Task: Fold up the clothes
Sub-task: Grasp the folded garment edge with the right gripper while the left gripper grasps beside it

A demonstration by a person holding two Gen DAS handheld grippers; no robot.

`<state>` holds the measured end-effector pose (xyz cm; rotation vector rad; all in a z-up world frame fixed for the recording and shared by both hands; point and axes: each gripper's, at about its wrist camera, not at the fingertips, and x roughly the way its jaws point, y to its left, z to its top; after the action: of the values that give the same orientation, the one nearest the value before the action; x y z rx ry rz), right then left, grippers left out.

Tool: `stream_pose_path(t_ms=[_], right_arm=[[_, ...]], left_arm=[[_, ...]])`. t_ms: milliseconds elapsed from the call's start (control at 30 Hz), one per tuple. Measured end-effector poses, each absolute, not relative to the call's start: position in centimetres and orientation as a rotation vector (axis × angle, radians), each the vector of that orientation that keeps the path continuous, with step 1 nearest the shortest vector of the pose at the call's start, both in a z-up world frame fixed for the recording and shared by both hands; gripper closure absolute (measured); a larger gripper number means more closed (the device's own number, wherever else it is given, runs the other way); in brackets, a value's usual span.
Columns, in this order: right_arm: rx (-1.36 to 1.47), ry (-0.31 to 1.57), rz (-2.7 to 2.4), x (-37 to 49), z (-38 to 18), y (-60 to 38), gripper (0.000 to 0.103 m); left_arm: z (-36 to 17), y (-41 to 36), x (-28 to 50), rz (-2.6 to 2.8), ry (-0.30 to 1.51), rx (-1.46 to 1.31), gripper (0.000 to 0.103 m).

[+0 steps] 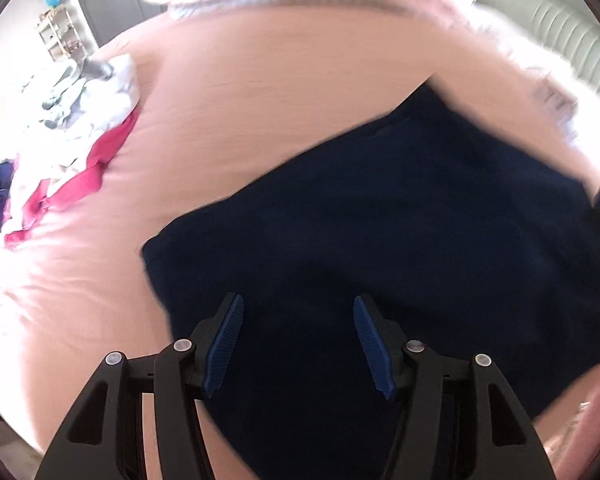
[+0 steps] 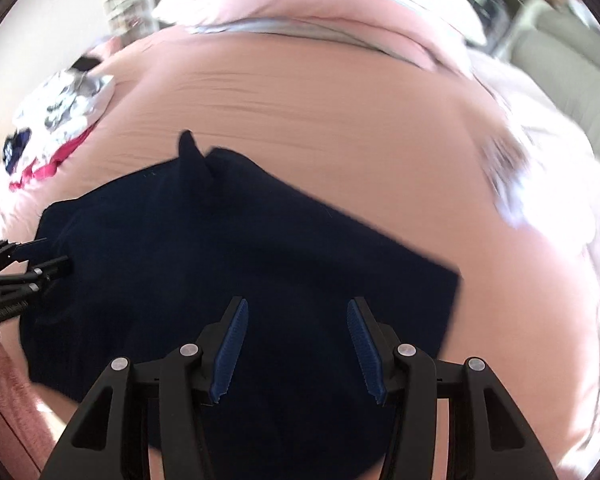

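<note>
Garment: a navy garment point(image 2: 236, 264) lies flat on the pink bed point(image 2: 320, 120), partly folded, with a small dark tab sticking up at its far edge.
Long axis: it runs left to right across the bed — both tools hover at its near edge.
Left tool point(image 1: 298, 344): jaws apart, empty, above the garment's near-left part.
Right tool point(image 2: 296, 346): jaws apart, empty, above the near-right part, nearer the square right corner.
Unfolded pile point(image 1: 80, 120): white, grey and magenta clothes heaped far left — well apart.
Containers: none visible.
</note>
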<state>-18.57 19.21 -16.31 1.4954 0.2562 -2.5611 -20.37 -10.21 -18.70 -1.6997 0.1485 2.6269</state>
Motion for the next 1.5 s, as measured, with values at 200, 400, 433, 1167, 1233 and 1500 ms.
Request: stream_pose_path(t_ms=[200, 400, 433, 1167, 1233, 1500], right_arm=[[1.493, 0.339, -2.491, -23.7, -18.1, 15.0, 0.052], [1.417, 0.428, -2.438, -26.7, -19.6, 10.4, 0.054], [1.407, 0.43, -2.425, -27.1, -19.8, 9.8, 0.067], [1.409, 0.242, -2.382, -29.3, -17.9, 10.2, 0.077], [1.431, 0.257, -2.37, -27.3, -17.0, 10.7, 0.077], [1.605, 0.502, -2.236, -24.3, -21.4, 9.6, 0.077]], left_arm=[[-19.0, -14.9, -20.6, 2.727, 0.069, -1.797, 0.031], [-16.4, -16.6, -22.4, 2.807, -0.244, -1.596, 0.037], [-16.1, -16.1, -22.9, 2.795, -0.247, -1.553, 0.037], [-20.7, -11.0, -26.8, 2.848, -0.117, -1.498, 0.059], [-20.2, -10.4, -25.9, 2.805, -0.164, -1.439, 0.059], [-20.0, -8.0, -24.4, 2.564, -0.144, -1.468, 0.059]])
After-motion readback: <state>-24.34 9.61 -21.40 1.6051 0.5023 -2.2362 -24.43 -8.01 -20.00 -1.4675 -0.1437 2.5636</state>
